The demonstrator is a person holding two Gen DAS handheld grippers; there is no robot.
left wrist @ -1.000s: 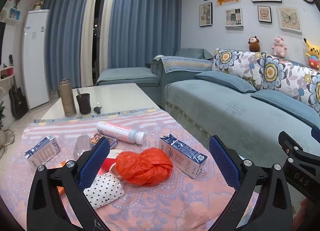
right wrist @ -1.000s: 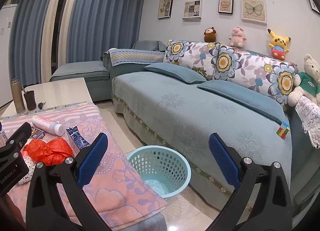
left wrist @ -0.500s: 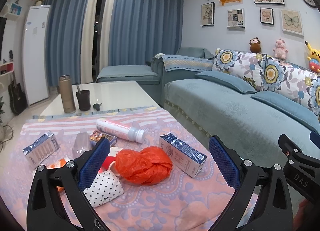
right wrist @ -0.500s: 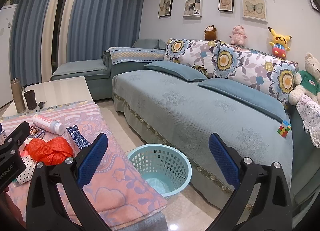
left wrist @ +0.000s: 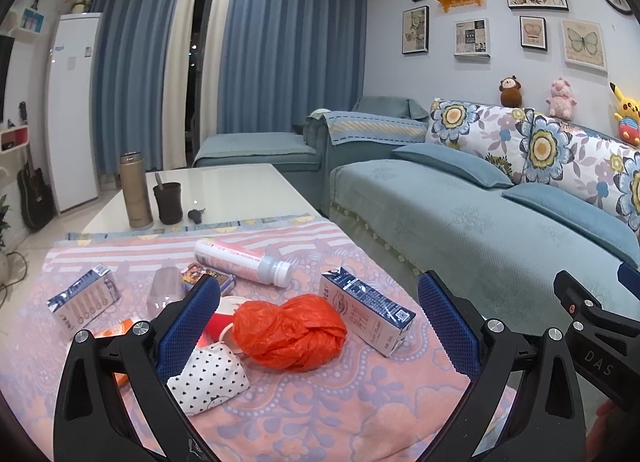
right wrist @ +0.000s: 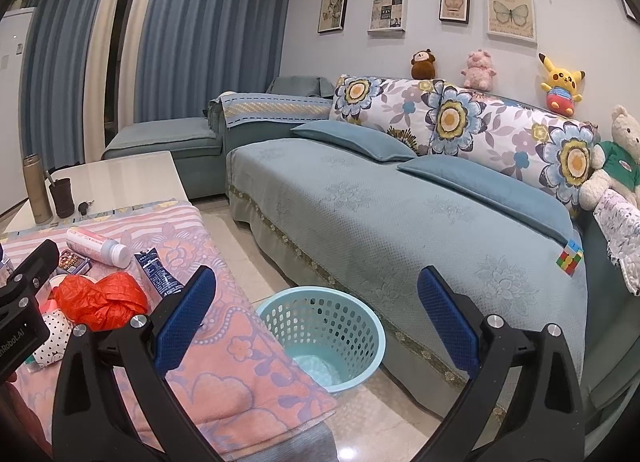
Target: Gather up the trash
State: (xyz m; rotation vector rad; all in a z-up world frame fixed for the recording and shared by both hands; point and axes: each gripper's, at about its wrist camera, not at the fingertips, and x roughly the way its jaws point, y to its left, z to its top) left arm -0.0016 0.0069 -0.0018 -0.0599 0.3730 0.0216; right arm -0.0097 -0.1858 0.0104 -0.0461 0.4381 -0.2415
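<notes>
A crumpled orange plastic bag [left wrist: 290, 332] is lying on the pink-covered tabletop [left wrist: 320, 414], between a dotted face mask [left wrist: 208, 376] and a blue milk carton [left wrist: 366, 310]. I am holding my left tongs [left wrist: 320, 326] wide apart and empty, hovering over the bag. My right tongs [right wrist: 316, 322] are also spread apart, empty, framing a turquoise wastebasket [right wrist: 320, 338] that is standing on the floor between tabletop and sofa [right wrist: 400, 214].

Pink cloth-covered table [left wrist: 304, 414], red bag [left wrist: 290, 332], two cartons (one [left wrist: 366, 310] beside the bag), bottle [left wrist: 244, 262], dotted mask [left wrist: 208, 378]
</notes>
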